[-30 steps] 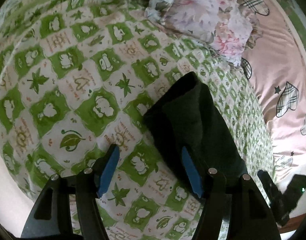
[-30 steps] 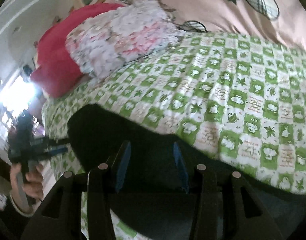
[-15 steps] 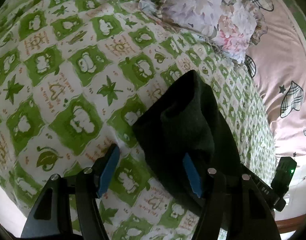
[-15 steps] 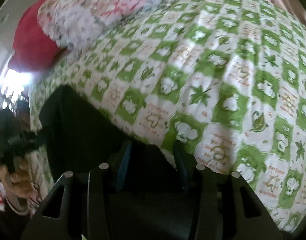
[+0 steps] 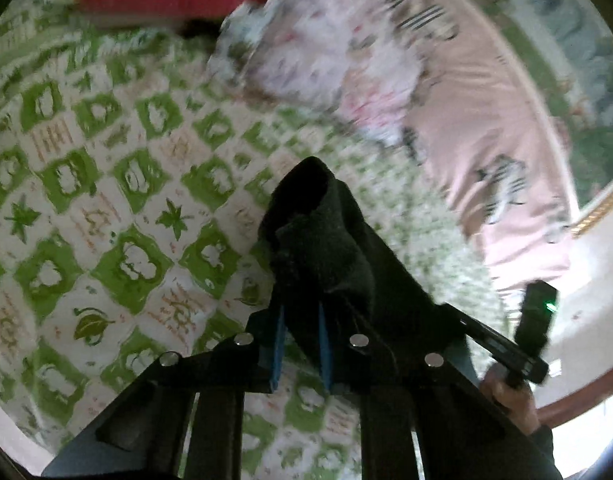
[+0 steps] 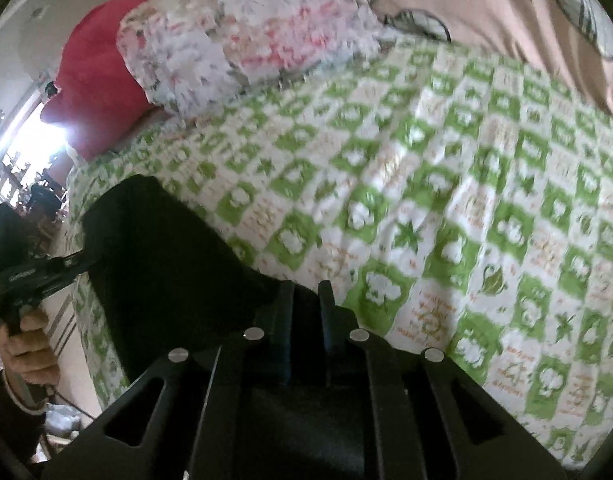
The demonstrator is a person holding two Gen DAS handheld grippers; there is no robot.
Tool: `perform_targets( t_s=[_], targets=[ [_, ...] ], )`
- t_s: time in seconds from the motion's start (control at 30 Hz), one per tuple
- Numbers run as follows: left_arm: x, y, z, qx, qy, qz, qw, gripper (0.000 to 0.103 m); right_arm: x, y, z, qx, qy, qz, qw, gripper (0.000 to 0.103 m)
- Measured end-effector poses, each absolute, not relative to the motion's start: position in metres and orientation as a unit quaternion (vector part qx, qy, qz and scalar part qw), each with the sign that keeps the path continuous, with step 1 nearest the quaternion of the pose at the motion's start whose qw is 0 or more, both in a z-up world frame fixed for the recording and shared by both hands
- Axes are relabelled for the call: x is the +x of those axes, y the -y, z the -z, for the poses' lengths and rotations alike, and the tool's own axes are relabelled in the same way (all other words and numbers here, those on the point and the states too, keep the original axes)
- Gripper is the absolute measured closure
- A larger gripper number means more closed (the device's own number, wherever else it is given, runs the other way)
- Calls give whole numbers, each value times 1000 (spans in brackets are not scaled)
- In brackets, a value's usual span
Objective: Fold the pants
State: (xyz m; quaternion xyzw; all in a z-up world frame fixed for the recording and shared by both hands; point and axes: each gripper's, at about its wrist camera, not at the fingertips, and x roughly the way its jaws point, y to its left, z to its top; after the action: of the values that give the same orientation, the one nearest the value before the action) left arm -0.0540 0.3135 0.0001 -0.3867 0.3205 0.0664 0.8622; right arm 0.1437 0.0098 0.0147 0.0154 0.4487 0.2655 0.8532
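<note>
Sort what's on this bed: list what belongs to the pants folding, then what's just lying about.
Part of the job:
- black pants
- left gripper, jaws just closed on the pants' edge
- right gripper, jaws just closed on the pants
- green checked bedspread, the folding surface

Lying about:
- floral pillow
- red pillow
- pink sheet

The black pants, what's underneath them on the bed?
Around the black pants only the green patterned sheet shows, so it likely continues beneath. Anything else directly under them is covered by the fabric.
</note>
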Motion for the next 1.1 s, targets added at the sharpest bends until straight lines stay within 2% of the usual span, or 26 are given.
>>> perform_targets(
  t_s=[0.17, 0.43, 0.53, 0.63, 0.7, 0.77, 0.93, 1.03, 1.1],
  targets=[
    [-71, -314, -14, -360, -292, -54, 885, 90, 150, -21, -25, 17, -428, -261, 865, 93],
    [-65, -317, 24, -308, -352, -98, 878, 87, 162, -46, 4, -10, -452, -233, 861, 93],
    [-71, -320, 27, -312, -363, -109, 871, 78, 161, -42, 12, 1, -456, -220, 862, 85],
    [-84, -325, 10, -299, -344, -134, 880, 77, 149, -26, 1, 28, -446, -203, 871, 81],
    [-92, -326, -4, -292, -328, -138, 888, 77, 133, -11, -10, 49, -428, -195, 881, 70],
    [-96, -324, -19, -281, -316, -136, 896, 73, 113, 8, -21, 71, -408, -187, 891, 54],
    [-81, -296, -44, -251, -316, -95, 910, 69, 60, 52, -36, 127, -368, -165, 906, 54],
    [-61, -266, -49, -232, -328, -56, 914, 62, 33, 80, -37, 153, -360, -142, 909, 54],
    [-45, -239, -51, -209, -341, -26, 916, 61, 15, 100, -37, 169, -357, -125, 910, 54]
  ],
)
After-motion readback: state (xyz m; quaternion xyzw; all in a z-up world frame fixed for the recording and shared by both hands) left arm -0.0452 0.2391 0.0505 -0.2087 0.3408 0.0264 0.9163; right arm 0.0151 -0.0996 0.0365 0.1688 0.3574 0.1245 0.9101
